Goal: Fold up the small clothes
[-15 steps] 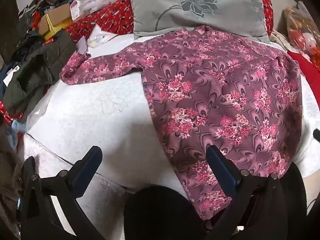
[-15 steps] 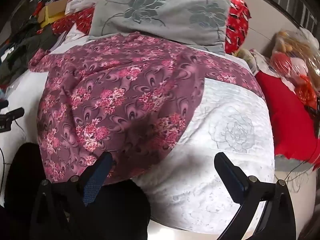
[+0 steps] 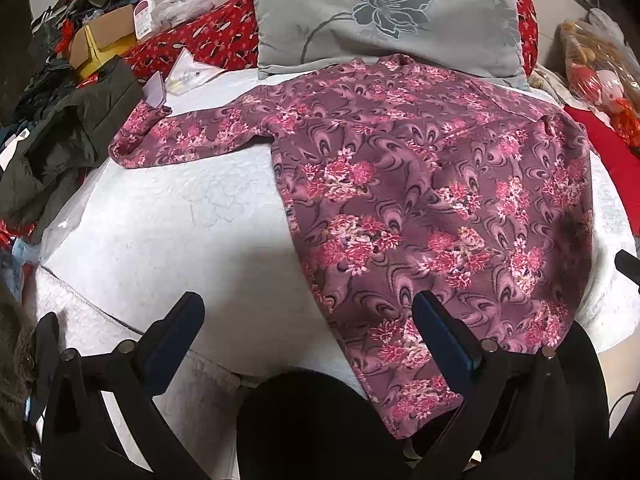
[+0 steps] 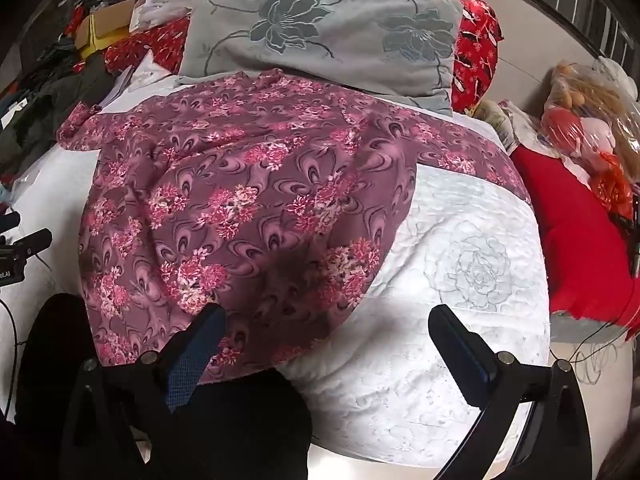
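Observation:
A mauve long-sleeved top with pink flowers (image 3: pixel 420 208) lies spread flat on the white quilted bed (image 3: pixel 180 224), collar toward the grey pillow, left sleeve (image 3: pixel 180 140) stretched out to the left. In the right wrist view the top (image 4: pixel 240 216) shows its right sleeve (image 4: pixel 460 152) stretched to the right. My left gripper (image 3: pixel 308 312) is open and empty above the hem's left corner. My right gripper (image 4: pixel 326 324) is open and empty above the hem's right corner. The hem hangs over the bed's near edge.
A grey flower-print pillow (image 3: pixel 384 16) lies behind the collar on a red patterned blanket (image 3: pixel 200 44). Dark clothes (image 3: pixel 68 140) and a cardboard box (image 3: pixel 104 36) pile at the left. A red cloth (image 4: pixel 580 240) and a bagged toy (image 4: pixel 580 120) lie at the right.
Both grippers have stayed almost still; the views show only a slight shift. The top has not moved.

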